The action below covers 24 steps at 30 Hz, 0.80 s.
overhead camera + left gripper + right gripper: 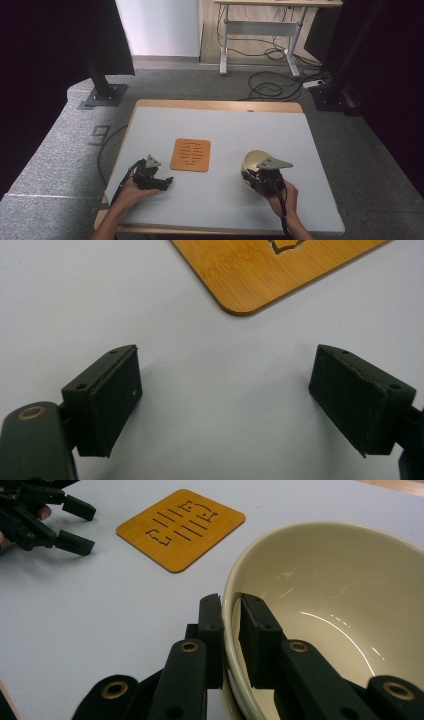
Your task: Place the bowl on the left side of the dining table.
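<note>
Black left gripper (167, 183), held in the person's left hand (131, 192), sat at the near left of the pale grey tabletop (220, 130), pointing right. Seen in the left gripper view with jaws spread wide apart, nothing between them but bare grey surface (220, 390). Hovered or rested low over the table; cannot tell which.

Just beyond those open jaws, toward the middle of the table, lay flat a square orange bamboo trivet with rounded corners and slotted cut-outs (190, 155); near corner visible in the left gripper view (250, 275), apart from the fingers (107, 400). Seen again in the right gripper view (180, 527), far left of the bowl, with the left gripper (75, 525) to its left.

Further right, near the front edge, stood a round cream-coloured glazed bowl (255, 162), well apart from the trivet. Looked tilted in the right gripper view, glossy inside facing the camera (325, 595); cannot tell whether lifted off the table.

Black right gripper (250, 176), carried by the person's right hand (282, 197), topped by a grey three-cornered plate (274, 163), gripped the bowl's near rim. In the right gripper view (231, 630), jaws pinched together on the rim: one pad (210, 630) outside the wall, the other (257, 635) inside.
</note>
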Motion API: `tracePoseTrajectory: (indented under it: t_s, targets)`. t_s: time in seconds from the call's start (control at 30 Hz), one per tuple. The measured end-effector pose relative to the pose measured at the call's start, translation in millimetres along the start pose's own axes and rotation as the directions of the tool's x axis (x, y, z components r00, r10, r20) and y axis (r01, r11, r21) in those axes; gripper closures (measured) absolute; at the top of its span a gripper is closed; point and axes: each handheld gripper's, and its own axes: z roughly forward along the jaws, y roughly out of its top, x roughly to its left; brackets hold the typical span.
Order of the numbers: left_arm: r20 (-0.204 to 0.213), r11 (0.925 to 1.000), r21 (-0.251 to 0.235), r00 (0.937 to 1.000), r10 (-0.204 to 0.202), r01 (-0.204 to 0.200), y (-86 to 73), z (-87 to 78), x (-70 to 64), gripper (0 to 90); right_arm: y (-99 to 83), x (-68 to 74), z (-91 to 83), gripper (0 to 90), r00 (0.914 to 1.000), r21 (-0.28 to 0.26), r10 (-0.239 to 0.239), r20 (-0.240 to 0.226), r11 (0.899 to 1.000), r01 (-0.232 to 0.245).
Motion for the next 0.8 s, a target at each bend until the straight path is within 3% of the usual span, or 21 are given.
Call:
tracePoseTrajectory:
  t_s: [0.23,0.53,0.8]
  targets:
    - [0.0,1.0,0.0,1.0,0.0,0.0,0.1,0.0,0.0,13.5,1.4,-0.9,-4.8,81.5,1.0,-0.038,0.0,0.001,0.999,0.0]
    - [0.0,1.0,0.0,1.0,0.0,0.0,0.1,0.0,0.0,13.5,3.2,-11.7,-13.7,82.0,0.9928,-0.088,0.087,-0.082,0.992,-0.095]
    - [0.0,1.0,0.001,1.0,0.0,0.0,0.1,0.0,0.0,13.5,4.6,-14.3,-17.7,81.5,0.9899,-0.122,0.098,-0.102,0.986,-0.11]
